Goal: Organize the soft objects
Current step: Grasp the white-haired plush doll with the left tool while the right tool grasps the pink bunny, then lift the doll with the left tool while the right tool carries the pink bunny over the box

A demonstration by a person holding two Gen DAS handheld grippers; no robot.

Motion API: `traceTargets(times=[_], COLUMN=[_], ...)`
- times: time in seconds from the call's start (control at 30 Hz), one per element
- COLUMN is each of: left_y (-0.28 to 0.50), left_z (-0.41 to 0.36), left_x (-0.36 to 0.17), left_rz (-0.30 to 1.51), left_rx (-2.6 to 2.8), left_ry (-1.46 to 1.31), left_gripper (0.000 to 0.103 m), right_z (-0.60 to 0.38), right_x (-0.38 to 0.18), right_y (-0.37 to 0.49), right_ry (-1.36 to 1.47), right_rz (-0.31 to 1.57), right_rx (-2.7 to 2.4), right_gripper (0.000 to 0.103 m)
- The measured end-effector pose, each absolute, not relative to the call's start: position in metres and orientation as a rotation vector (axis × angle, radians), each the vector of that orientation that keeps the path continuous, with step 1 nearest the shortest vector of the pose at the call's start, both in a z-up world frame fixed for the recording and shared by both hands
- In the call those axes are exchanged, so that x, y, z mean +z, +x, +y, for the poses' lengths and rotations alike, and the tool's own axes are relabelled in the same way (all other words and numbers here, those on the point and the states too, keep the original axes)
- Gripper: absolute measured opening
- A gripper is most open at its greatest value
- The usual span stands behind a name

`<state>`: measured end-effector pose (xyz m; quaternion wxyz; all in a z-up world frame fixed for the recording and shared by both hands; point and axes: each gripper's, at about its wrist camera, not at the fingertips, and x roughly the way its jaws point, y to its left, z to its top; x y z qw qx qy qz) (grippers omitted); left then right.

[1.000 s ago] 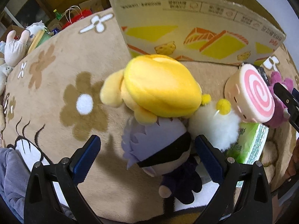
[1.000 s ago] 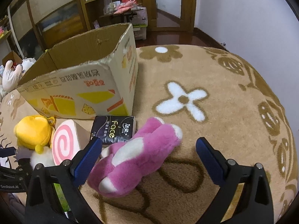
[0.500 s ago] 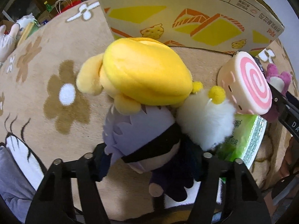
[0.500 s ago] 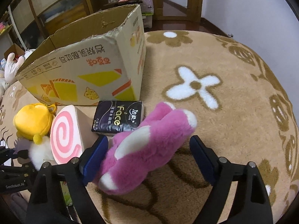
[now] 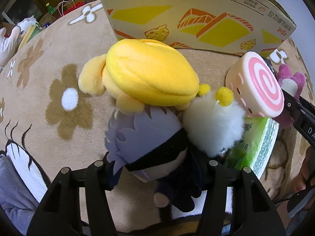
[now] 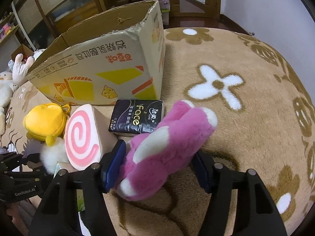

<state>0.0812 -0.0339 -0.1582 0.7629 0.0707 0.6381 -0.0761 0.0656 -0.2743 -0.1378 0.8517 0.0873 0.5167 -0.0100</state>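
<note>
Left gripper [image 5: 155, 169] fingers clenched on blindfolded doll [image 5: 145, 143], pale lilac hair, dark body, lying near yellow plush [image 5: 149, 78]. Right gripper [image 6: 157, 165] fingers grasping pink plush [image 6: 167, 149], fluffy, white patches, on rug [image 6: 246, 118] right of cardboard box [image 6: 102, 66].

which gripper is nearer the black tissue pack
Right. The right gripper sits just below the black tissue pack, around the pink plush; the left gripper is far left.

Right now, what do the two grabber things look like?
Both grippers are black plastic frames shaped like two chunky legs, with round silver screws. The right gripper has dark blue ribbed pads on its fingertips. The left gripper shows white "GenRobot.AI" lettering in the right view.
</note>
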Motion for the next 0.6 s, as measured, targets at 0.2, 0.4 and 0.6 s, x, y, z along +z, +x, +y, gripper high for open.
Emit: traceTargets(times=[0.2,0.4,0.6], left_y=[0.076,0.068,0.057], left_z=[-0.038,-0.039,-0.034], left_x=[-0.155,-0.148,-0.118], left_rz=[1.368,1.317,1.217], left_rx=[-0.156,-0.125,-0.100], left_ry=[0.169,0.176,0.163], left_gripper=[0.057,0.057,0.057], right_z=[-0.278,-0.275,-0.272], right_x=[-0.136,-0.133,-0.122], right_y=[0.064,0.061,0.052], right_ry=[0.189,0.168,0.142], right_rz=[1.079,1.076,1.047], right_rx=[-0.014,-0.005,-0.006], right_gripper=[0.066,0.064,0.057])
